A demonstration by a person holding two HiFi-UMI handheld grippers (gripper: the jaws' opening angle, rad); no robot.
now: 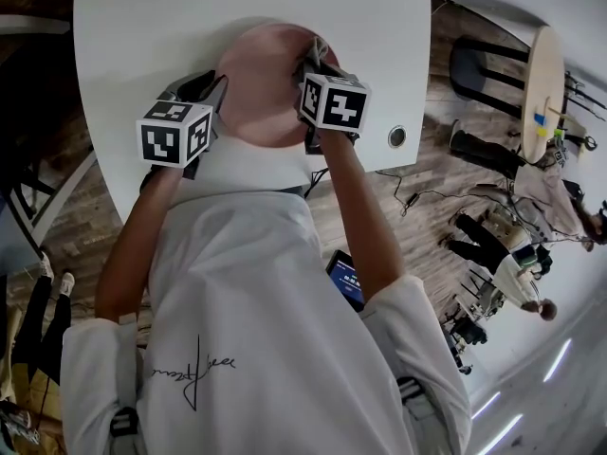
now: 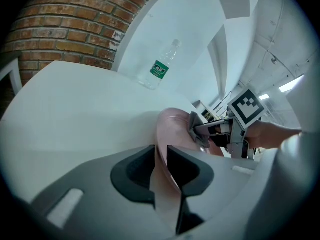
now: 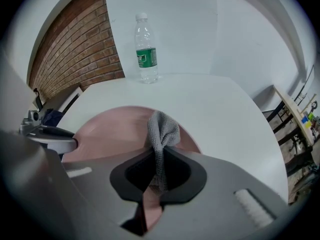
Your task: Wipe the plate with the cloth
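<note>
The right gripper [image 3: 159,171] has its jaws closed on a grey knit cloth [image 3: 162,129]. The cloth's bunched end pokes out just past the tips, over the near right part of the plate [image 3: 107,129]. The left gripper [image 2: 160,159] is clamped on the rim of that plate at the opposite side, and the thin edge runs between its jaws. The plate is round, shallow and pale pink, with a smooth, faintly glossy face, and it lies directly ahead of both grippers. It sits on a white table [image 1: 152,27] with rounded edges. Well beyond the plate stands a clear bottle [image 3: 146,49] with a green label, and a brick wall [image 3: 70,59] rises behind it to the left. To the right of the right gripper, bare tabletop runs to a curved edge, with wooden floor [image 1: 398,216] below it.
</note>
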